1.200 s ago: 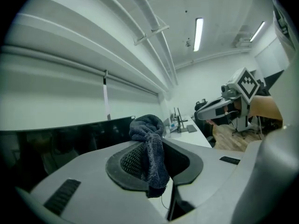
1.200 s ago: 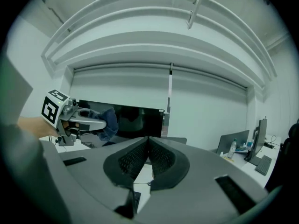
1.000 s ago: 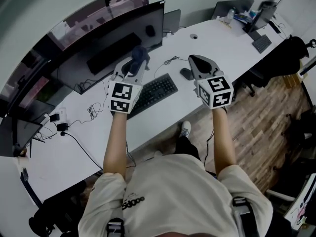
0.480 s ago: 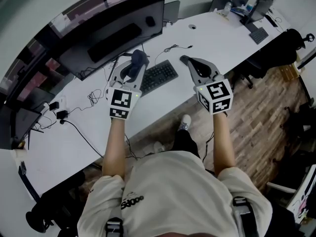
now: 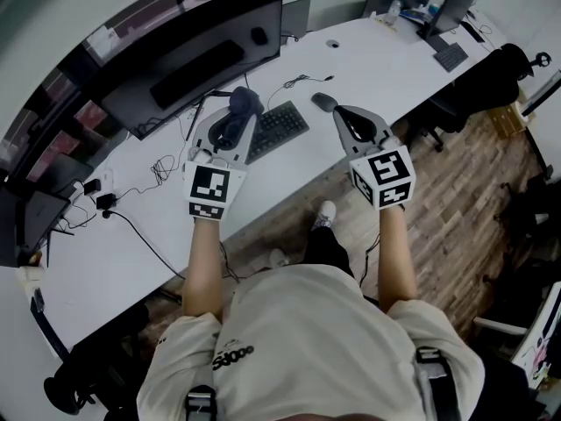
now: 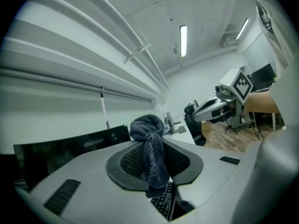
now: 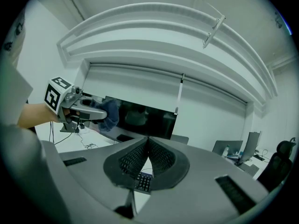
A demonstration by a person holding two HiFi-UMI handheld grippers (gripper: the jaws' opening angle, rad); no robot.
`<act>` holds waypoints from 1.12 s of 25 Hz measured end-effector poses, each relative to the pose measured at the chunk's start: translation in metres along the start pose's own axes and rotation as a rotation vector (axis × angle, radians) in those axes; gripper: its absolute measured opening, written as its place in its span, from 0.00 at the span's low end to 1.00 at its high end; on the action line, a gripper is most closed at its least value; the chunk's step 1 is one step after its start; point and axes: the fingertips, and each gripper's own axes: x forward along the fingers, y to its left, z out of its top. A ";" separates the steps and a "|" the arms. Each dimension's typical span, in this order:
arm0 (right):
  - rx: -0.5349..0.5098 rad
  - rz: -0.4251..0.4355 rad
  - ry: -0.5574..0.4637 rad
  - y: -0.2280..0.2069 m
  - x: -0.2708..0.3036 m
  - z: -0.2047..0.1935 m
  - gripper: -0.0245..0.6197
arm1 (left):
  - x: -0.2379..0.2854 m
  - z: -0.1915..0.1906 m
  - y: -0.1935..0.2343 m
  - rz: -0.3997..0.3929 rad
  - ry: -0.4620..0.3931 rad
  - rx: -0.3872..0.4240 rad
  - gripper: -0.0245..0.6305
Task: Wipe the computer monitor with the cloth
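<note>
Over desk (image 5: 289,178), by keyboard (image 5: 279,128) — L gripper (image 5: 235,123) clamped on cloth (image 5: 246,102); R gripper (image 5: 344,117) pinched closed, empty. Monitor (image 5: 197,55) lies beyond, far-left of cloth, apart; long axis left–right. L gripper nearer — judged fwd reach.

From my station I see a fuzzy terry cloth (image 6: 148,148), glossy black monitor (image 5: 193,55) screen, smooth matt white desk (image 5: 302,160), floor (image 5: 456,165) of what looks like wood planks.

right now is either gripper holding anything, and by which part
The left gripper pinches the dark cloth near its middle, a bunch sticking out past the fingers. The right gripper is shut, empty.
</note>
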 end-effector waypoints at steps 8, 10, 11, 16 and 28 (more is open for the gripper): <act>-0.018 -0.008 0.005 -0.001 -0.010 0.003 0.05 | 0.000 0.010 -0.009 -0.011 -0.016 0.011 0.18; -0.022 -0.010 -0.002 -0.002 -0.011 0.006 0.05 | 0.000 0.012 -0.009 -0.015 -0.018 0.008 0.18; -0.023 -0.010 -0.003 -0.002 -0.011 0.007 0.05 | -0.001 0.013 -0.009 -0.015 -0.019 0.006 0.18; -0.020 -0.009 -0.009 -0.002 -0.010 0.007 0.05 | -0.004 0.018 -0.006 0.007 -0.035 0.011 0.18; -0.006 -0.016 -0.007 -0.003 -0.009 0.004 0.05 | -0.001 0.012 -0.007 -0.003 -0.020 -0.008 0.18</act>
